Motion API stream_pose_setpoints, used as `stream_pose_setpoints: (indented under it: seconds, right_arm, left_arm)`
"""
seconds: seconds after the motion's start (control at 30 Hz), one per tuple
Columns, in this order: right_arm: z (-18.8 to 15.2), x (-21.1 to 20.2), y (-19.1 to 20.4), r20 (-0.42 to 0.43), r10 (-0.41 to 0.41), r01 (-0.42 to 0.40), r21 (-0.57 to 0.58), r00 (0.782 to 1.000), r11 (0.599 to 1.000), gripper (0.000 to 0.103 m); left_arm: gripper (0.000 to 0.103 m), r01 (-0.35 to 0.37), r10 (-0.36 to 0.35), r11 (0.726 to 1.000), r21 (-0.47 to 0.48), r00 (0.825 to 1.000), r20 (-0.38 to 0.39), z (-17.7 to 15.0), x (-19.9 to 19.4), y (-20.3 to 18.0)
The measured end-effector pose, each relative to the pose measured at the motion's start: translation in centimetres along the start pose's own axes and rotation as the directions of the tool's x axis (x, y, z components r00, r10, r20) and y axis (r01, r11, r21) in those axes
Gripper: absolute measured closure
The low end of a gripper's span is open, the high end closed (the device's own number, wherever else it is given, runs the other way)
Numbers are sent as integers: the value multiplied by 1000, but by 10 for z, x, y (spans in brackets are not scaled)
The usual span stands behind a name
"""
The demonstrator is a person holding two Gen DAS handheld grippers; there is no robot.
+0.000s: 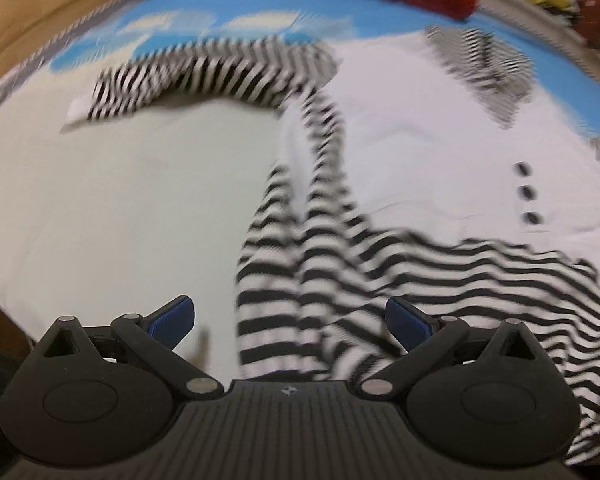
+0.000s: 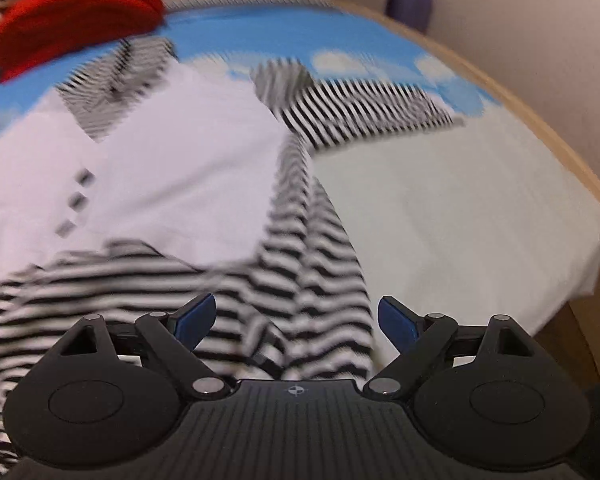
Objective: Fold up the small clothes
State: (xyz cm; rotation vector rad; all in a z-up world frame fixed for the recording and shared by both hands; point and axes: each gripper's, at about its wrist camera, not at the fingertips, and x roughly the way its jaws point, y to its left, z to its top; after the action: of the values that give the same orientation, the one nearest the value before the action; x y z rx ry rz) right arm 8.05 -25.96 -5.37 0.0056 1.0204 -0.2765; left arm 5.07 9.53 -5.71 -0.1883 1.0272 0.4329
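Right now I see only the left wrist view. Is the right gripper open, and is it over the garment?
Observer: Yes, the right gripper is open over the striped hem.
Operator: Where does the other sleeve lie?
Observer: The right sleeve lies stretched out flat toward the wooden bed edge.
Operator: Is anything beyond that edge?
Observer: A dark blue container stands by the wall.

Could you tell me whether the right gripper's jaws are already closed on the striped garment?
No, the right gripper has its jaws spread wide apart above the striped garment, gripping nothing.
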Motion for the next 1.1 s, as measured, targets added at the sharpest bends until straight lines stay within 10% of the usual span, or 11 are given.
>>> stream_pose_setpoints:
  seconds: [0.2,0.23,0.3,0.5,0.6,0.73,0.87,1.1]
  right_arm:
    - [-12,21,-8,-68,-2,2,2,998,1000,56]
    - [-13,22,-10,-71,16,-15,6,997,1000,60]
    - [-12,22,-14,-76,61,-59,24,995,998,93]
    - [-1,16,-50,-19,21,-18,121,1000,992,96]
    - [-4,23,-51,-65,32,-26,90,997,996,88]
    - [-3,-7,-52,51,43,-47,89,998,995,65]
    - [2,-26,-52,162,141,-154,70,977,986,57]
    - [-16,16,-49,-110,125,-119,56,986,991,57]
  left_arm:
    - [51,80,-84,996,-50,993,-78,-8,20,20]
    - [72,100,-103,994,-37,991,-80,-9,17,19]
    - [94,136,-138,990,-33,987,-76,-11,8,21]
    - [94,210,-213,977,-44,974,-81,-18,-15,16]
    - [71,141,-151,986,-87,981,-119,-12,2,23]
    - [71,55,-55,998,7,998,39,-4,-31,16]
    - [71,175,-193,978,117,967,165,-4,-58,-7]
    - [71,194,-177,970,146,977,-121,-18,-8,-29]
